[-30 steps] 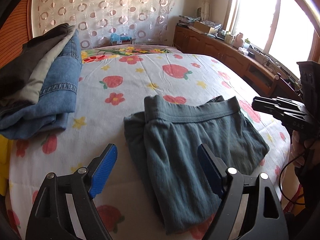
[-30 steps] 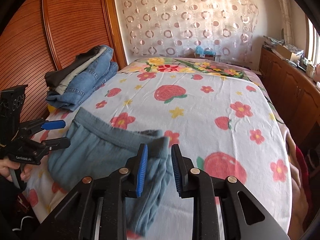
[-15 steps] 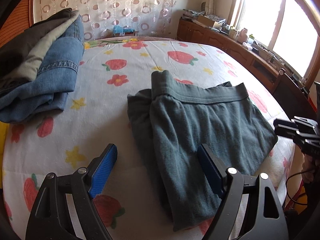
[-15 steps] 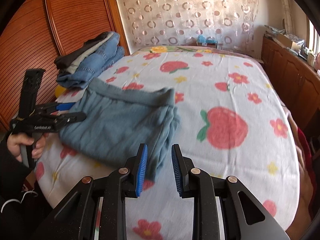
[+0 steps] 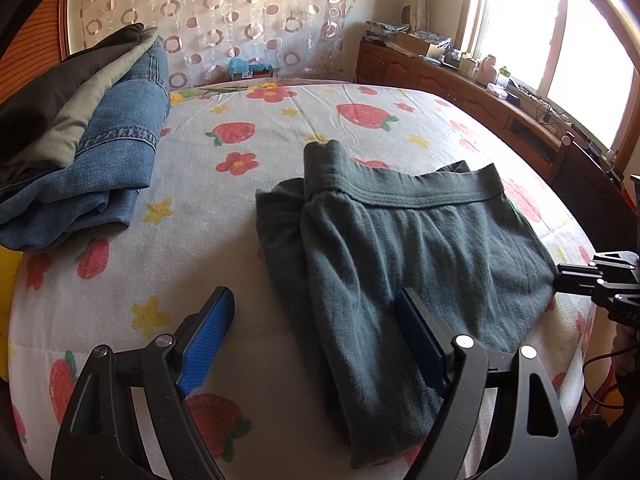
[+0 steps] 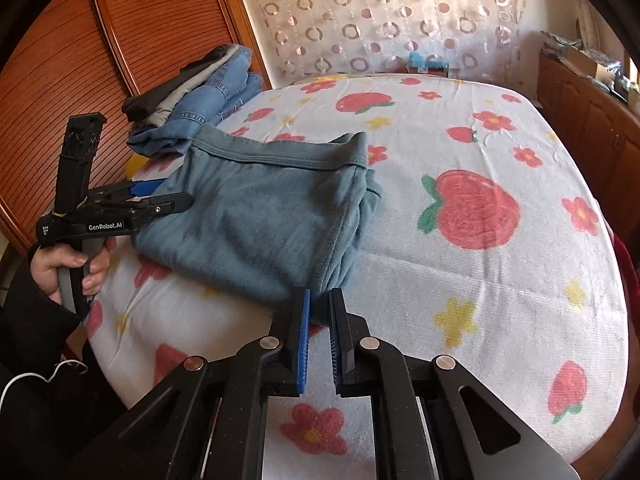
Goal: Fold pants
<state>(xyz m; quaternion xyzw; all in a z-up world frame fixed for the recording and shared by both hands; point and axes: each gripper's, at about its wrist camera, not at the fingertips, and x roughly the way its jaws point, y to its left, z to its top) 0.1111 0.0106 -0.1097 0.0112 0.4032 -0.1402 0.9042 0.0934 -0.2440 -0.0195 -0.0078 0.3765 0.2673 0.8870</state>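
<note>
Grey-green pants lie folded on the strawberry-print bed sheet, waistband toward the far side. My left gripper hovers open over their near left part, one finger on each side of the folded leg edge. From the right wrist view the left gripper sits at the pants' left edge, held by a hand. My right gripper has its jaws closing on the near corner of the fold, with cloth filling the narrow gap. It shows at the pants' right edge in the left wrist view.
A stack of jeans and other folded clothes lies at the bed's far left. A slatted wooden wardrobe stands behind it. Low wooden cabinets run under the window on the right. The bed's near edge drops off below the grippers.
The right gripper's jaws narrowed from a loose gap onto the pants' near corner, and it moved down and closer. The left gripper stayed open, almost still.
</note>
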